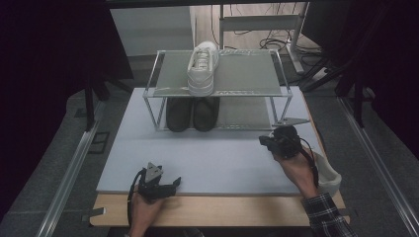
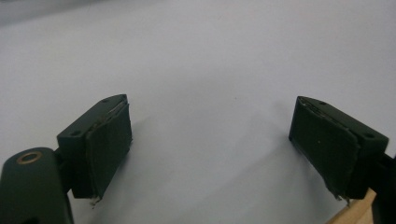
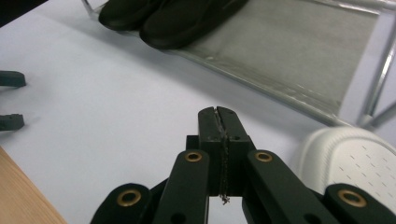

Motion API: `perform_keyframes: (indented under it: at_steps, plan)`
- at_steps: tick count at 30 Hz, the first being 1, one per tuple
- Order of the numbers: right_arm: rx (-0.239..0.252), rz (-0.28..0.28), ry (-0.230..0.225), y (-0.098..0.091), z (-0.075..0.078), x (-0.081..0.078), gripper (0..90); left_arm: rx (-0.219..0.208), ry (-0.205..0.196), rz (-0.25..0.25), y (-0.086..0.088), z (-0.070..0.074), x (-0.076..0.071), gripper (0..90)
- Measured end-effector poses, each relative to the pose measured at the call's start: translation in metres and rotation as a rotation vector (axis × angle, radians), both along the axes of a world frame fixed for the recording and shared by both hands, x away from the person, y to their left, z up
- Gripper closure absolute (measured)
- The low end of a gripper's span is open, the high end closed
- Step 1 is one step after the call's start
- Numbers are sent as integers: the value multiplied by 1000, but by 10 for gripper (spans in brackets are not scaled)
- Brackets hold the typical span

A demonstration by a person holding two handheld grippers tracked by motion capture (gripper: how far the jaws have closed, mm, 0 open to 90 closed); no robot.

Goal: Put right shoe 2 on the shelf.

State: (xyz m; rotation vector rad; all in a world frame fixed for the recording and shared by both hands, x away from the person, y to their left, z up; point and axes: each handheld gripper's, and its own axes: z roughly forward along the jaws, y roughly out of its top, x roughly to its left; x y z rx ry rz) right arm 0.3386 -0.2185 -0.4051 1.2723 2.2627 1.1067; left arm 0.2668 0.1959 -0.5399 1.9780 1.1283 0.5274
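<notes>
A white sneaker [image 1: 202, 66] stands on the top shelf of a metal rack [image 1: 158, 91]. A pair of black shoes [image 1: 191, 113] [image 3: 163, 16] sits on the lower shelf [image 3: 289, 51]. Another white shoe [image 1: 330, 174] [image 3: 355, 163] lies at the table's right edge, beside my right hand. My right gripper [image 1: 263, 141] [image 3: 219, 116] is shut with nothing between its jaws, in front of the rack's right end. My left gripper [image 1: 174, 183] [image 2: 215, 140] rests near the front edge, open and empty, pads [image 2: 107, 140] wide apart.
The rack stands at the back of a white board [image 1: 212, 158] laid on a wooden table [image 1: 222, 210]. The board's front half is bare. Metal rails [image 1: 69, 168] run along both sides, and cables lie on the floor behind.
</notes>
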Motion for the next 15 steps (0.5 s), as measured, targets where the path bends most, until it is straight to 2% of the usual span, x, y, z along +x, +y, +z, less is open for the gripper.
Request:
perform_keyframes:
  at_steps: [15]
  plan:
    - [-36, -77, -8, -36, 0, -6, 896, -2, 1, 1, 0, 0, 0, 128]
